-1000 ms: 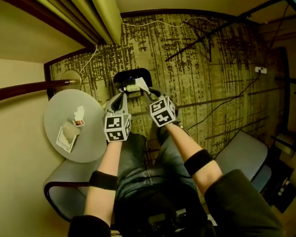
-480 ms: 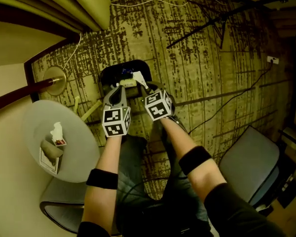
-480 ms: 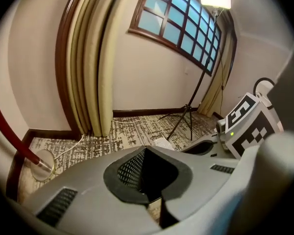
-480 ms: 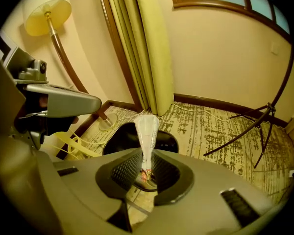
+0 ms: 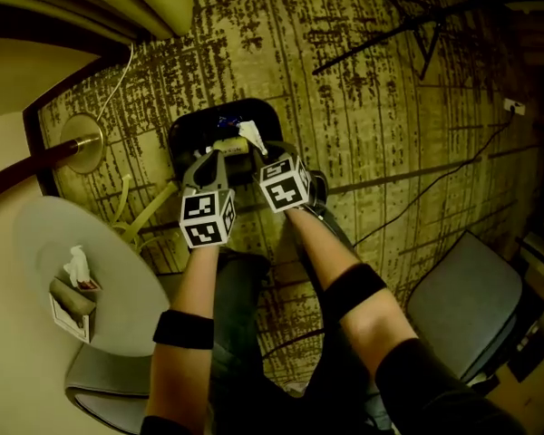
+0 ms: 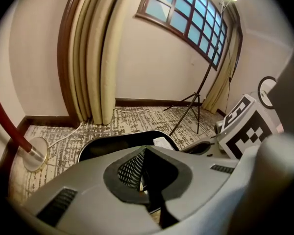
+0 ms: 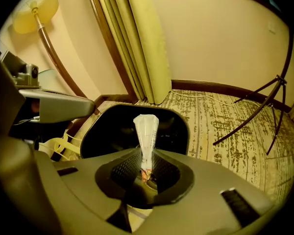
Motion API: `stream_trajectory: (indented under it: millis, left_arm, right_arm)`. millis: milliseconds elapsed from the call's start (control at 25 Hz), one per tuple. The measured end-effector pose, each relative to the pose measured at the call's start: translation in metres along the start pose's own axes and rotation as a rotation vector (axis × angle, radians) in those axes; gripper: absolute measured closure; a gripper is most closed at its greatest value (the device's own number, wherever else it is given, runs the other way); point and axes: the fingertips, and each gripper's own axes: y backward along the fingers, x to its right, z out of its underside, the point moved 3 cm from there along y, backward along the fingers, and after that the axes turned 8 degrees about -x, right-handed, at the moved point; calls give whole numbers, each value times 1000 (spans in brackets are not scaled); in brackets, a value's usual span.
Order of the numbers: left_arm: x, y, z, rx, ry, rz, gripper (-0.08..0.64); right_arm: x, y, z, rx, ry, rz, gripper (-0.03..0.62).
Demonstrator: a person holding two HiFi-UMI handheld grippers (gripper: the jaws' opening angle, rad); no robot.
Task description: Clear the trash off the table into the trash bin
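Trash bin point(image 5: 181, 143) interior dark; right tool point(image 7: 147, 166) pinches wrapper point(image 7: 146, 131) over opening

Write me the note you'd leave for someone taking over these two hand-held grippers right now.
Right gripper: shut on a clear wrapper, held at the black trash bin.
Left gripper: shut beside it; whether it pinches anything is unclear.
Done: wrapper brought to the bin, not yet dropped.
To do: release it, then fetch the crumpled tissue and the other scraps on the round table.
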Motion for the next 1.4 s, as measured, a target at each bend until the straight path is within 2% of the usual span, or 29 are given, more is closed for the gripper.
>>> stream_trajectory:
  millis: [200,360,720,960,1200,1400]
  left_arm:
    - [-8,-5,9,0,12,-3,558]
    - [-12,-1,12,0,27,-8,558]
    - [-9,17,9,0,35,-16,558]
    - [-3,36,3,-3,40,-26,558]
    - [22,98,-32,10,60,-31,558]
    - [56,178,-80,47,63,-27,558]
  right_arm:
    - [3,-13,5,-16,-1,27,471]
    - [4,-13,9,-23,-13,40,389]
    - [0,1,9,-24,12,34,316]
    - [-2,25,2,-9,33,47,318]
    - [-10,104,-27,21,59,38,326]
    - [-33,206,-64,71,85,19,456]
